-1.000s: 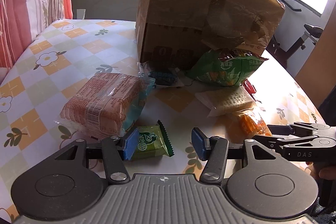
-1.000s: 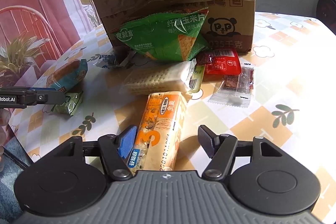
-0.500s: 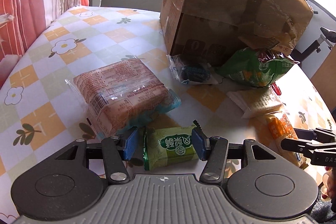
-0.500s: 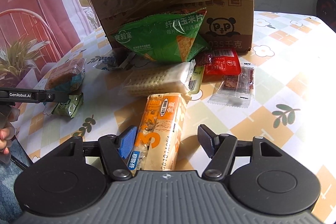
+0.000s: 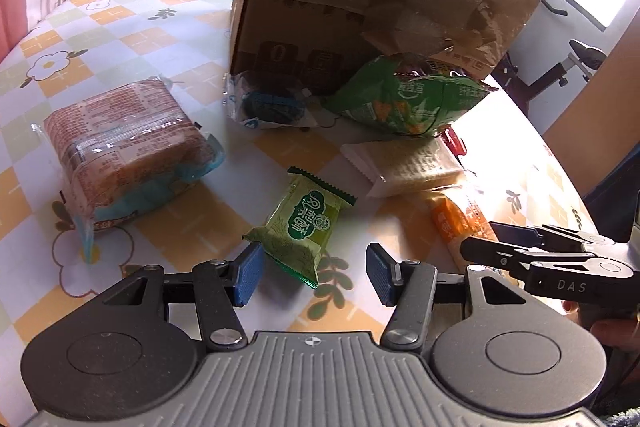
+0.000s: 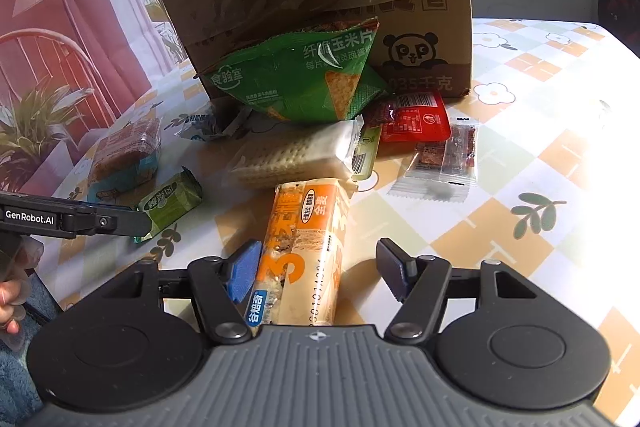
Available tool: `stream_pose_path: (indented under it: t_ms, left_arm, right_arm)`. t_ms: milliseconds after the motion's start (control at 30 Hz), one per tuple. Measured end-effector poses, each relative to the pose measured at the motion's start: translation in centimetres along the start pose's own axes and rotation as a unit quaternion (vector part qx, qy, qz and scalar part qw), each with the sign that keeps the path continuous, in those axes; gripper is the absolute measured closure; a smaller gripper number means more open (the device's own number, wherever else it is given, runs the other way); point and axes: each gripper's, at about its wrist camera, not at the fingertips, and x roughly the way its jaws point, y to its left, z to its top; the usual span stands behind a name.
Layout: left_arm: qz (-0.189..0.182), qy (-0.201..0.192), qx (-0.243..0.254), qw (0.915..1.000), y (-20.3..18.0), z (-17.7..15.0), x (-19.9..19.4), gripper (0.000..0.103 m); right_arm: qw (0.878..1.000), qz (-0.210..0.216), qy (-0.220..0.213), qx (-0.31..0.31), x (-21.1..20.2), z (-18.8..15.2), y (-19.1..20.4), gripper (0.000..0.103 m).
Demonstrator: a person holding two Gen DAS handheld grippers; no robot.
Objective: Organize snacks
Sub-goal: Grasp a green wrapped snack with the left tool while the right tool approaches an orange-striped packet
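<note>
A small green snack packet [image 5: 304, 223] lies slanted on the flowered tablecloth, its near end between the blue pads of my left gripper [image 5: 314, 277]. The left pad touches its corner, the right pad stands apart, so the jaws are open. My right gripper [image 6: 316, 273] is open around the near end of an orange cracker pack [image 6: 308, 243]. That pack rests against the left pad and is clear of the right one. The same green packet [image 6: 170, 203] shows in the right wrist view beside the left gripper's fingers [image 6: 100, 223].
A big cardboard box [image 5: 360, 7] stands behind the snacks. A green chip bag [image 6: 304, 75] leans on it, with a white cracker pack [image 6: 296, 155], a red packet [image 6: 416, 117] and a clear packet [image 6: 444, 163] nearby. A wrapped cake block [image 5: 124, 147] lies left.
The green packet went from beside the left pad to between the pads, and now lies farther ahead, turned on a slant. The left view swung toward the box. The right gripper kept still.
</note>
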Motion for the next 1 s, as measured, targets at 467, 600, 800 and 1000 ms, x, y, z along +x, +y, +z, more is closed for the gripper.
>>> stream_pose_path:
  t_ms: [467, 600, 800, 1000]
  left_arm:
    - [0.055, -0.045, 0.111, 0.9913, -2.7, 1.4, 1.4, 0.044]
    - [0.069, -0.034, 0.117, 0.9902, -2.9, 1.1, 2.7, 0.044]
    - [0.087, -0.031, 0.12, 0.9885, -2.9, 0.4, 3.2, 0.061]
    - [0.06, -0.054, 0.092, 0.9924, -2.6, -0.6, 1.9, 0.064]
  right_arm:
    - [0.997, -0.04, -0.031, -0.066, -0.4, -0.2, 0.9, 0.038]
    - [0.997, -0.036, -0.036, -0.065, -0.3, -0.2, 0.7, 0.041]
    - [0.996, -0.024, -0.035, -0.082, 0.2, -0.4, 1.5, 0.044]
    - [0.996, -0.019, -0.034, -0.075, 0.1, -0.5, 1.2, 0.047]
